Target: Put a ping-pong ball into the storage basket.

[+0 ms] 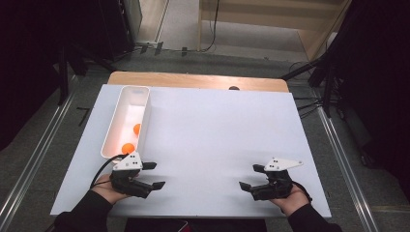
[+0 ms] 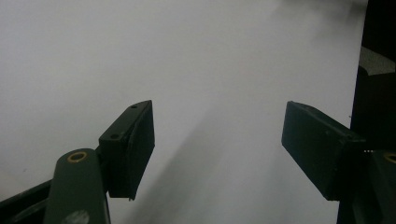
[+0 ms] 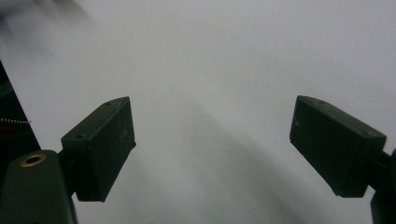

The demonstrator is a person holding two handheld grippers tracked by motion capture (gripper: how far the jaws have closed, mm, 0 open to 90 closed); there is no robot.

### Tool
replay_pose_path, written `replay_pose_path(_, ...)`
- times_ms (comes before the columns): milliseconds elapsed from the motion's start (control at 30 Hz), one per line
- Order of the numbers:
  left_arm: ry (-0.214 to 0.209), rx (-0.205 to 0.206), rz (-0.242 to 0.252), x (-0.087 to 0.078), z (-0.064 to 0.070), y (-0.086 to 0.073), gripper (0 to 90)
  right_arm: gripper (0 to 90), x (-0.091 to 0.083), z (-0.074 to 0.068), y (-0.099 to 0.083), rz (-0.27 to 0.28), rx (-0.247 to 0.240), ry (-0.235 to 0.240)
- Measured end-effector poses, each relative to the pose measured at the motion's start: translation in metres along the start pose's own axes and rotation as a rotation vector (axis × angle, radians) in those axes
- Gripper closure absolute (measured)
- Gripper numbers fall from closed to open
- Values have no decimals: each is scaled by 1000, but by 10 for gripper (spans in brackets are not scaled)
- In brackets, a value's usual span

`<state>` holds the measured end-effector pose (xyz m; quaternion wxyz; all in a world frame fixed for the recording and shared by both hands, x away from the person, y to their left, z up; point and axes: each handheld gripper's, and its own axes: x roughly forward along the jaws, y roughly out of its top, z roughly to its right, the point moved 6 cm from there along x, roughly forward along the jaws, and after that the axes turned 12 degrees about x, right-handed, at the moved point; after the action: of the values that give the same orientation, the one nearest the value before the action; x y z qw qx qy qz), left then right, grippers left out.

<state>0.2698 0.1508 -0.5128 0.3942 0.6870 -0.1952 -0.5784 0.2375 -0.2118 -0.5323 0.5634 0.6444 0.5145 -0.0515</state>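
Near the front edge of the bench [image 1: 212, 125], the left claw [image 1: 153, 175] rests low over the white sheet with its two black jaws spread well apart and nothing between them. The left gripper view confirms this: the left claw [image 2: 218, 140] has a wide gap between its jaws, with bare white surface behind. The person's left hand [image 1: 107, 188] grips its body from below, and a black cable loops out from it to the left. A grey three-cornered plate sits on top.

Across the sheet, well apart from it, the right claw [image 1: 250, 177] lies at about the same depth, its jaws pointing left toward the middle of the bench and likewise standing apart and empty. In the right gripper view the right claw [image 3: 212, 149] shows the same wide gap over plain white surface. The right hand [image 1: 290, 199] holds it from the near side.

Just beyond the left claw stands a long white bin [image 1: 145, 116], set lengthwise away from the person on the left part of the sheet. Inside it lie two orange balls: one orange ball [image 1: 127, 148] at the near end, close to the left claw, and a second orange ball [image 1: 137, 128] a little farther back against the bin's right wall.
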Motion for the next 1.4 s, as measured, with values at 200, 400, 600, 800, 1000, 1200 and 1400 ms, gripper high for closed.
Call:
replay_pose_path(200,18,-4,-10,-3,1,-4,261,125,0,0,0,3,0,2)
replay_pose_path(400,25,-22,-6,-5,3,-6,260,125,0,2,0,4,11,1)
replay_pose_path(600,20,-21,-7,-5,3,-5,260,125,0,2,0,-2,4,-1)
replay_pose_path(800,16,-20,-5,-5,4,-5,260,125,0,2,0,-2,7,0)
replay_pose_path(1000,12,-20,-1,-4,4,-4,260,125,1,2,0,-3,5,0)
replay_pose_path(1200,12,-17,-3,-4,4,-4,260,125,1,2,0,-3,5,1)
replay_pose_path(1400,12,-18,-4,-5,4,-5,260,125,1,2,0,-3,3,1)
